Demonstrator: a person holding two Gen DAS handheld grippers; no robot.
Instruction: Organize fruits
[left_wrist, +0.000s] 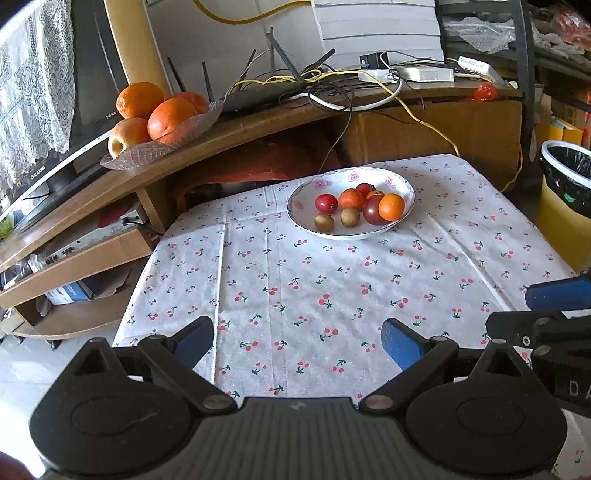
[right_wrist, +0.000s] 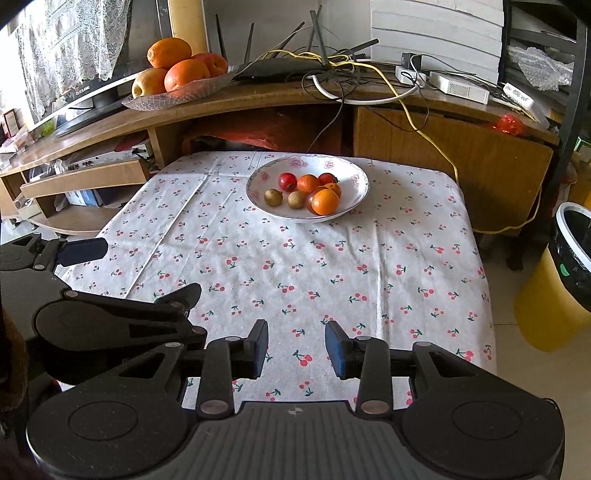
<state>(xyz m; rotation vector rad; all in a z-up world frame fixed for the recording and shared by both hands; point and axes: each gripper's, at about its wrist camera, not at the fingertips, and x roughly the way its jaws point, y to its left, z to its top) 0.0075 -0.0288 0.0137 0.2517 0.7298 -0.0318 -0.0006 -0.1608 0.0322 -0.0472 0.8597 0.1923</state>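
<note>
All the small fruits sit together in the flowered white bowl at the far middle of the cherry-print desk; nothing lies loose on the cloth, so the sorting looks either finished or not begun, can't tell which. The mix shows two brown kiwi-like ones at the bowl's front, reds and oranges behind. A separate glass dish of big oranges stands on the wooden shelf behind, probably not part of the job. Left gripper hovers low over the near desk edge, spread wide, nothing in it. Right gripper just beside it, also pointed at the bowl, parted by a narrower gap, empty. Both well apart from the bowl.
</note>
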